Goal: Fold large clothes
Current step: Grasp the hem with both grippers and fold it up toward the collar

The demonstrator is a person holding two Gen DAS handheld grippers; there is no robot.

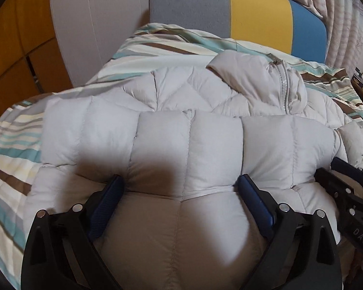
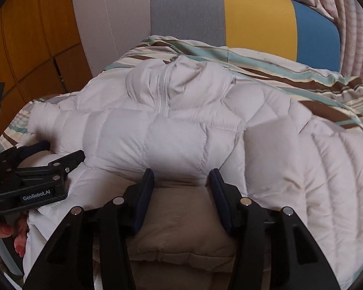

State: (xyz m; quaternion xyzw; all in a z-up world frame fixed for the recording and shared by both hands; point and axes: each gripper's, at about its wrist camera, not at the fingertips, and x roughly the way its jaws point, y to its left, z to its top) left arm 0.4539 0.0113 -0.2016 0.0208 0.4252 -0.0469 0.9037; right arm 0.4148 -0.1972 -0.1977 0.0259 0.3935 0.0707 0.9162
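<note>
Left wrist view: pale grey-white quilted puffer jacket [image 1: 188, 125] lies spread on the striped brown/teal/cream bedding [image 1: 9, 140], collar and zipper [image 1: 284, 82] toward the grey-yellow-blue padded headboard [image 1: 230, 12]. Left gripper [image 1: 181, 188] sits at the jacket's near hem w/ jaws wide apart, blue pads either side of a puffy fold but not visibly pinching it; looks let go, not gripped. Right gripper [image 1: 336, 169] shows at the hem, right of the left one. Right wrist view: right gripper [image 2: 181, 181] at the same near hem, jaws partly apart, beige lining bulging between them; can't tell if pads press on it. Left gripper [image 2: 63, 149] further along the hem, fingers [image 2: 19, 241] of a hand below it. Step, prob.: bottom-up fold in progress. Next needs both pads to re-clamp the hem evenly, then carry it toward the collar. No containers in view.
</note>
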